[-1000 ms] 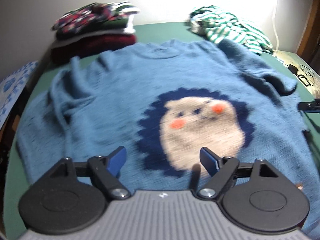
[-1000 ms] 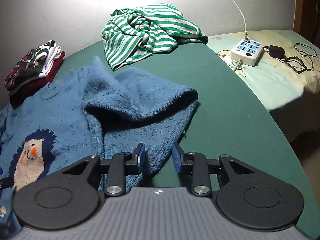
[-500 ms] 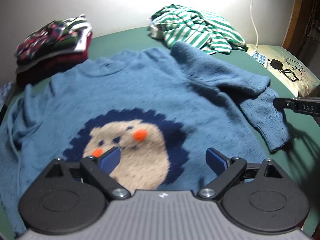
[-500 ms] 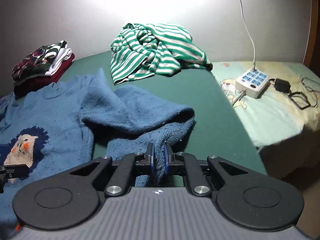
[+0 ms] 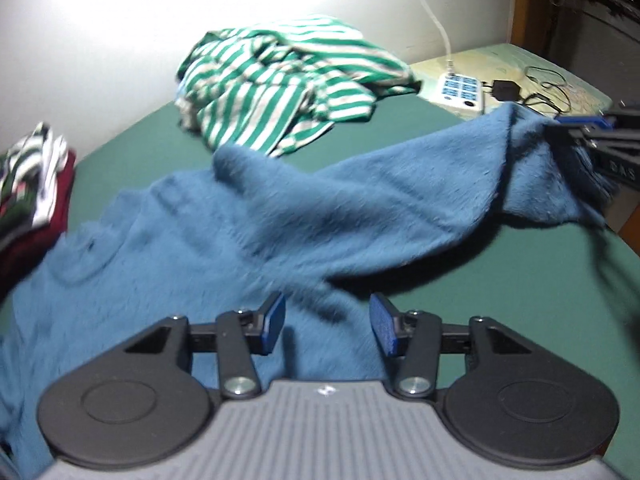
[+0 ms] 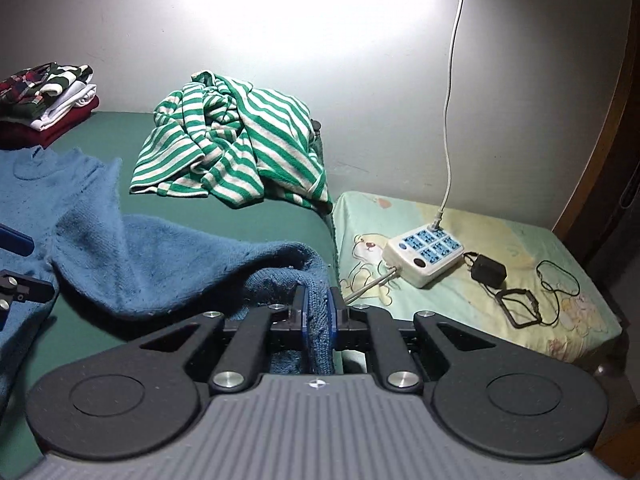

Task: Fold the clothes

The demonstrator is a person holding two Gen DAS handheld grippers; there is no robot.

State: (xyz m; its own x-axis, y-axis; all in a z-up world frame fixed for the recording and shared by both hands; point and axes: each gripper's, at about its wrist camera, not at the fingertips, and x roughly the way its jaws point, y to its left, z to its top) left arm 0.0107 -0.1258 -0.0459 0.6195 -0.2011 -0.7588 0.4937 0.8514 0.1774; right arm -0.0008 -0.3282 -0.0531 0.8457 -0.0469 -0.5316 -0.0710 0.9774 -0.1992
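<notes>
A blue knitted sweater (image 5: 208,236) lies spread on the green table (image 5: 460,304). Its right sleeve (image 5: 400,200) is lifted off the table and stretched out to the right. My right gripper (image 6: 316,322) is shut on the sleeve's cuff (image 6: 318,336); in the left wrist view the right gripper (image 5: 588,132) shows at the right edge, pinching the sleeve's end. My left gripper (image 5: 326,328) is open, low over the sweater's body near the base of the sleeve, with cloth under its fingers but nothing pinched.
A crumpled green-and-white striped garment (image 6: 236,152) lies at the back of the table. A stack of folded clothes (image 6: 44,100) sits at the back left. A white power strip (image 6: 422,254) with cable, a black adapter (image 6: 488,272) and cords lie on a patterned cloth to the right.
My right gripper closed on the sleeve cuff and lifted it, pulling the sleeve out to the right. My left gripper swung right across the sweater and narrowed, staying open.
</notes>
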